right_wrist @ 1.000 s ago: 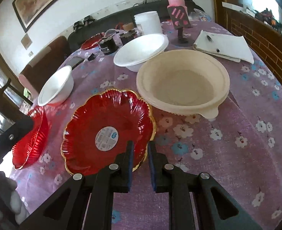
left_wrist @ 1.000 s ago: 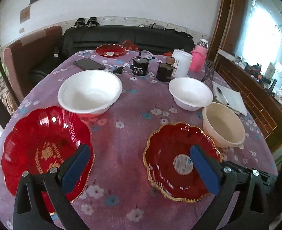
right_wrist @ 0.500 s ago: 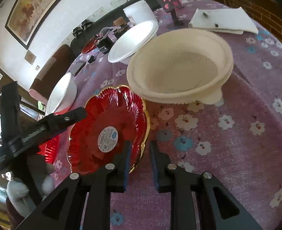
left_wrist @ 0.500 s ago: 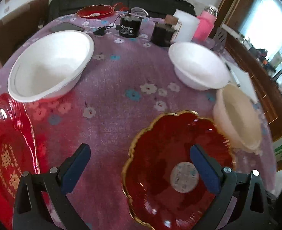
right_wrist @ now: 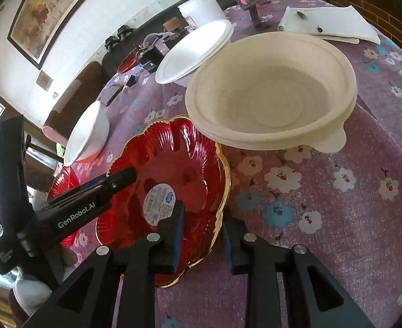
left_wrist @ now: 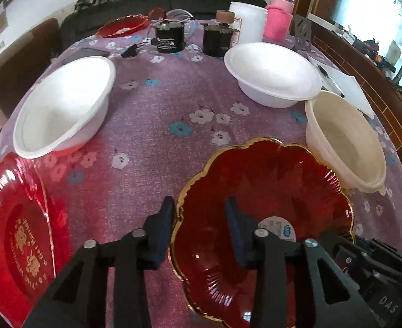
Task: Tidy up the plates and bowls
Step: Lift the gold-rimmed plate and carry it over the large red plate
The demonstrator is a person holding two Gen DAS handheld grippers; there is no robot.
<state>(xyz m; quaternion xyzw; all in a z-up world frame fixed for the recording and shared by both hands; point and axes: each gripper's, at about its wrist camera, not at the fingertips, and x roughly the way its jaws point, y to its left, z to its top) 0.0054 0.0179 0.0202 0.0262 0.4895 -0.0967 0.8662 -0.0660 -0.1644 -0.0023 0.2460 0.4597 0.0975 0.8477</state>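
Left wrist view, item one: a round table (left_wrist: 157, 114) is wearing a purple flowered cloth and is carrying everything listed.

Item two: a cream bowl (right_wrist: 269, 95) is sitting at the right edge, just beside the gold-rimmed red plate (left_wrist: 269, 186); from the right wrist its rim is overlapping that plate's far edge.

Items three and four: a left white bowl (left_wrist: 61, 104) is sitting beyond the printed red plate (left_wrist: 14, 232), and a right white bowl (left_wrist: 272, 73) is sitting behind the cream bowl.

Item five: the gold-rimmed red plate is lying near the table's front edge, between the printed red plate and the cream bowl, and is showing a round sticker (right_wrist: 159, 201) inside.

Item six: a third red plate (left_wrist: 121, 26) is lying at the far side.

Item seven: the left gripper (left_wrist: 199, 202) is straddling the gold-rimmed plate's left rim, one finger outside and one inside. Its jaws have just been closing and are standing narrow with the rim between them; whether the pads are pressing I cannot tell.

Item eight: the right gripper (right_wrist: 202, 210) is straddling the same plate's right rim. Its jaws have just been opening slightly and are standing narrow around the rim; contact cannot be told.

Smaller items: a white tub (left_wrist: 246, 26), a pink bottle (left_wrist: 278, 22), two dark jars (left_wrist: 170, 37) and a phone (left_wrist: 86, 54) are standing or lying at the back; papers (right_wrist: 329, 22) are lying at the far right.
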